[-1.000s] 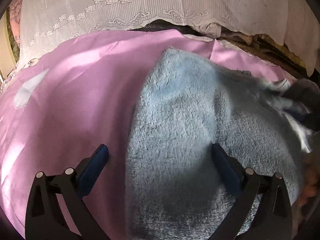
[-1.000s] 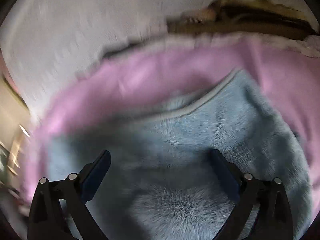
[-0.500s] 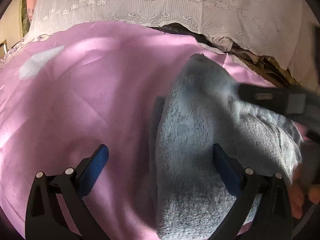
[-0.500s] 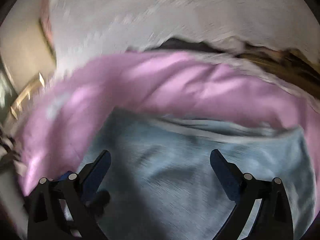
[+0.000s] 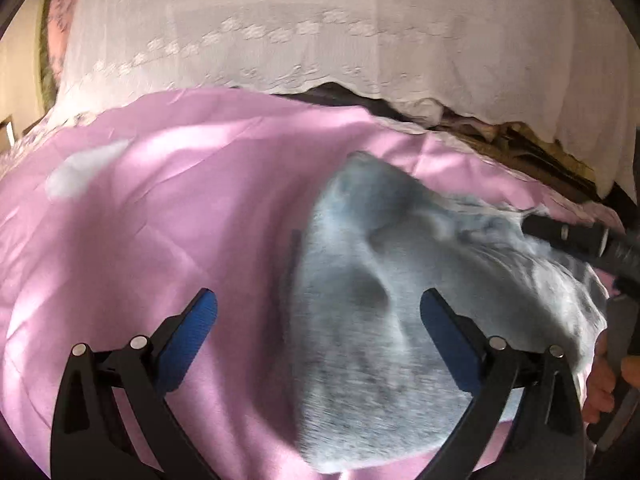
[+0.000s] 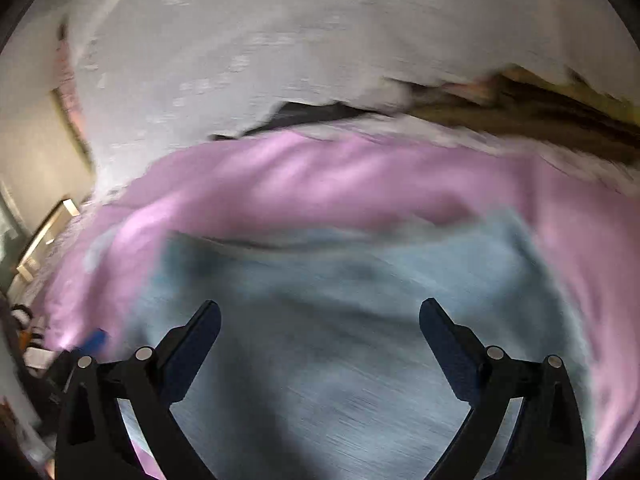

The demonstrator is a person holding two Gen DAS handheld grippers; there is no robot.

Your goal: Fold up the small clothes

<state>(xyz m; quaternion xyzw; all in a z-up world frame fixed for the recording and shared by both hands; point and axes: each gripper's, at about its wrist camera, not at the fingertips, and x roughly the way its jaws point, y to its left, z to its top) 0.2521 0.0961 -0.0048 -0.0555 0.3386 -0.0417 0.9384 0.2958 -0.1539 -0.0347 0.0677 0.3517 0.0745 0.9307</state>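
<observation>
Pink sheet (image 5: 168,208) covers the work surface, spread fairly flat; judged to serve as the folding ground. Behind it hangs a white lace cloth (image 5: 320,32), draped over dark clutter at the far edge.

Blue fleece (image 5: 384,300), the small garment, lies on the sheet right of centre in the left wrist view. It is bunched into a long mound with a crease down the middle, so a fold looks part made, not pressed flat. Right wrist view is blurred; there the fleece (image 6: 340,340) fills the lower frame, a seam or edge showing along its far side.

Left gripper (image 5: 318,316): jaws wide apart, holding nothing. It straddles the left edge of the fleece, one finger over bare sheet, the other over the pile. Likely placed to pin or take that edge.

Right gripper (image 6: 320,320): jaws apart, empty, over the middle of the fleece. From the left view its dark body (image 5: 576,240) reaches in over the garment's far right side. A hand (image 5: 600,380) grips its handle at the frame edge.
</observation>
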